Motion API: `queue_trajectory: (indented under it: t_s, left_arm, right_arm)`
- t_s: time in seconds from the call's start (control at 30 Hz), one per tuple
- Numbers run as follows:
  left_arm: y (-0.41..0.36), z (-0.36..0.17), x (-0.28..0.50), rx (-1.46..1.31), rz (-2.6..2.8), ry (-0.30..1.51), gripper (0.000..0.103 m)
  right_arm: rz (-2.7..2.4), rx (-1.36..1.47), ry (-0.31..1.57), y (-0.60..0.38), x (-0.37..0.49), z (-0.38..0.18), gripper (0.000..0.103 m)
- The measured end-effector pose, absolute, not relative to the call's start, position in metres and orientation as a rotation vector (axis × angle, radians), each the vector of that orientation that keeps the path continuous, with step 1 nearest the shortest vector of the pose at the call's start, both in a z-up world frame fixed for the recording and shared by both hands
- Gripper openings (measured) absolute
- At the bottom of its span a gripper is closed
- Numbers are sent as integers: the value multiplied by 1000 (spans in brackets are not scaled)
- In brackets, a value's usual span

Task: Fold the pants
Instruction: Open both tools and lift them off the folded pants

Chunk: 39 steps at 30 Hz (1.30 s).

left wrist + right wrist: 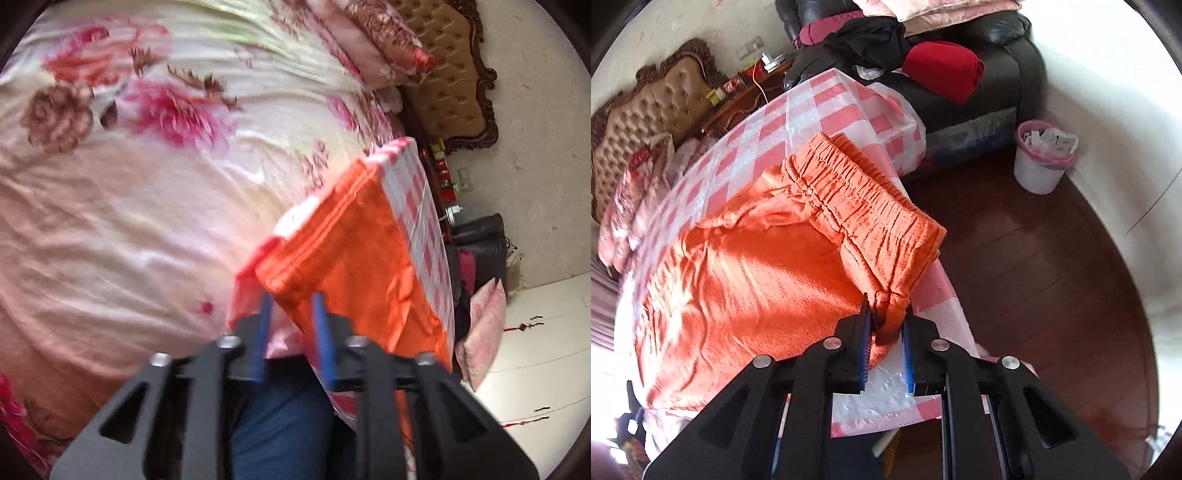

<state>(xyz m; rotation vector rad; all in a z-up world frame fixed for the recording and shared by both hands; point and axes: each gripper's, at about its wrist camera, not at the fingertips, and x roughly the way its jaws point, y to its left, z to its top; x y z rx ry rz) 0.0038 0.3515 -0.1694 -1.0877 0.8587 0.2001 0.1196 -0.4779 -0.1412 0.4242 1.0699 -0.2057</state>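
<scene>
two grippers frame the orange pants, one at each end. nearest in the right wrist view, the right gripper (886,317) is clamped on a bunched corner of the elastic waistband (864,199), its blue-lined fingers (865,343) pinching the orange knit between them. from that pinch the gathered waistband runs up and away, and the pants (746,288) spread leftward in a wrinkled, sunlit sheet over a pink-and-white checked cloth (827,110) that covers the raised surface beneath them. the waistband corner hangs at the cloth's right edge.

in the left wrist view, the left gripper (293,306) has its blue pads (321,332) set apart with the near edge of the pants (343,251) lying between them; the frame is blurred, so i cannot tell if the pads are gripping the fabric or merely straddling it. below the gripper, blue denim (284,424) shows. the checked cloth (424,206) runs along the far side of the orange fabric.

further off, the left view shows a floral bedspread (129,166) filling the area to the left, with a floral pillow (373,40) near a tufted tan headboard (447,74). the right view shows dark wooden floor (1015,266), a white bin with a pink liner (1041,158) by the wall, and a dark sofa (1004,77) carrying a red garment (945,70) and black clothing (871,40)
</scene>
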Motion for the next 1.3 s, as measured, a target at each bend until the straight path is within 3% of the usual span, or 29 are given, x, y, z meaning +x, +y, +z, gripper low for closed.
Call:
queue_trajectory:
  t_s: [0.2,0.37,0.43,0.6,0.67,0.73,0.93,1.13,1.2,1.23,1.3]
  left_arm:
    - [355,-108,56,-716,125,737,34]
    - [325,-114,139,-329,11,860,34]
    - [323,-121,157,-278,-2,894,34]
    - [318,-143,183,-182,-13,974,32]
    - [316,-146,187,-140,10,986,23]
    - [317,-138,188,-164,-9,978,6]
    - [331,-97,176,-192,38,873,6]
    - [347,-132,194,-236,97,977,6]
    - [347,-143,196,-251,98,1002,8]
    - [349,-146,197,-264,113,1012,13]
    - [357,-145,190,-280,179,1008,10]
  right_arm:
    - [-265,309,1101,-466,125,-149,18]
    - [-285,296,1107,-464,125,-152,21]
    - [-301,290,1109,-465,124,-153,27]
    - [-307,290,1118,-466,124,-153,30]
    - [-311,286,1122,-466,126,-154,30]
    - [-317,281,1125,-465,127,-154,30]
    - [-334,253,1134,-460,128,-151,31]
    - [-319,228,1135,-451,130,-149,33]
    - [-323,196,1134,-447,130,-149,46]
    - [-336,167,1134,-445,129,-149,50]
    - [-354,130,1130,-445,129,-150,55]
